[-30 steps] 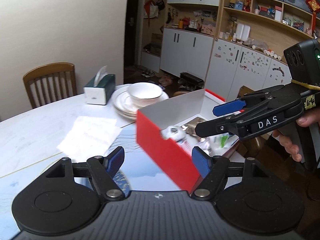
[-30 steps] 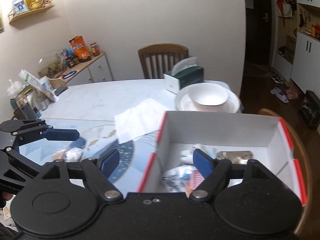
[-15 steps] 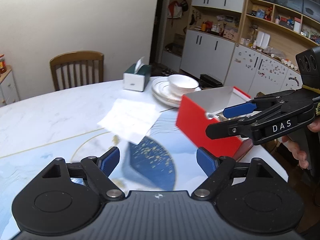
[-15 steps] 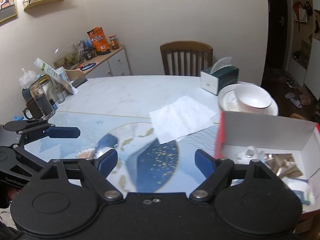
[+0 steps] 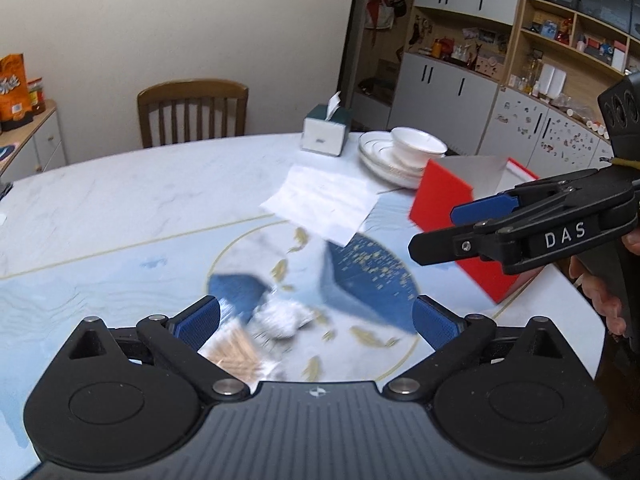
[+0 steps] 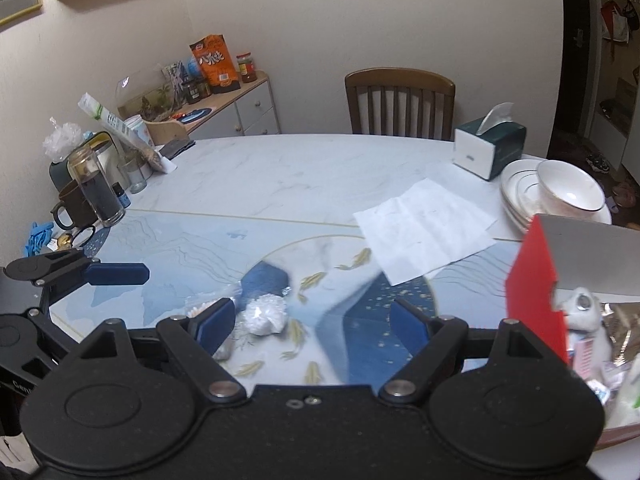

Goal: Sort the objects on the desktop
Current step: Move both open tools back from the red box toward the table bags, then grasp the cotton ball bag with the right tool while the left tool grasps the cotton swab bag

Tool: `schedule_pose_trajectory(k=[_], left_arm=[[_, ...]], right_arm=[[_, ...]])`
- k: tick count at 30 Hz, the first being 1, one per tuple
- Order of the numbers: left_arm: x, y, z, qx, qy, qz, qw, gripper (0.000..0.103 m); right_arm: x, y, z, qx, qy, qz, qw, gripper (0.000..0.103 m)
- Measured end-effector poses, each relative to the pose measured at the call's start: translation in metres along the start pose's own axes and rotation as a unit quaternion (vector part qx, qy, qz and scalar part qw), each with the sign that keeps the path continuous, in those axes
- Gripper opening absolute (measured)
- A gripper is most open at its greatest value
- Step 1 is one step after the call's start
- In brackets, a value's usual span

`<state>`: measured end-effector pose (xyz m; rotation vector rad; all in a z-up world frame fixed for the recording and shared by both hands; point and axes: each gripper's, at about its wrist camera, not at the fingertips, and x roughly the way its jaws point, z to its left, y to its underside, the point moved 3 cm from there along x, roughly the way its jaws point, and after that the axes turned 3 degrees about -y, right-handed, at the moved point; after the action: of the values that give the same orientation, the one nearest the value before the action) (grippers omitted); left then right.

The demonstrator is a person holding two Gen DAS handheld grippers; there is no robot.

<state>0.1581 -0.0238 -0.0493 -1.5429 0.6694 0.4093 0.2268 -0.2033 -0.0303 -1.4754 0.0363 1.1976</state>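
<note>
Marble table [image 6: 304,176]: both tools empty, left tool [image 5: 316,320] opening over crumpled wad [image 5: 280,318].

The small white bundle [image 5: 282,320] and the tan item [image 5: 236,354] on the table are blurred. The red box [image 6: 536,292] is cut by the right edge, and its contents [image 6: 600,344] are partly hidden.

Cream plaster wall [image 5: 180,20] fills the upper left of the left wrist view, with a slat-backed wooden chair [image 5: 192,114] set against the marble-topped table [image 5: 120,192]. At upper right, grey cabinets [image 5: 444,92] stand below open timber shelving [image 5: 576,44]. In the right wrist view, a low sideboard [image 6: 248,112] occupies the upper left and a dark doorway [image 6: 560,60] the right edge.
</note>
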Motion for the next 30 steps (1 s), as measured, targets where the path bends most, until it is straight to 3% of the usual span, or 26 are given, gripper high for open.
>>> schedule_pose_trajectory(k=[17, 30], left_arm=[[0.035, 0.034, 0.049, 0.003, -0.007, 0.029, 0.9995, 0.103], [0.072, 0.041, 0.052, 0.064, 0.018, 0.048, 0.9966, 0.103]], right_arm=[[0.07, 0.002, 0.037, -0.013, 0.013, 0.042, 0.999, 0.084], [0.116, 0.006, 0.039, -0.024, 0.017, 0.079, 0.996, 0.082]])
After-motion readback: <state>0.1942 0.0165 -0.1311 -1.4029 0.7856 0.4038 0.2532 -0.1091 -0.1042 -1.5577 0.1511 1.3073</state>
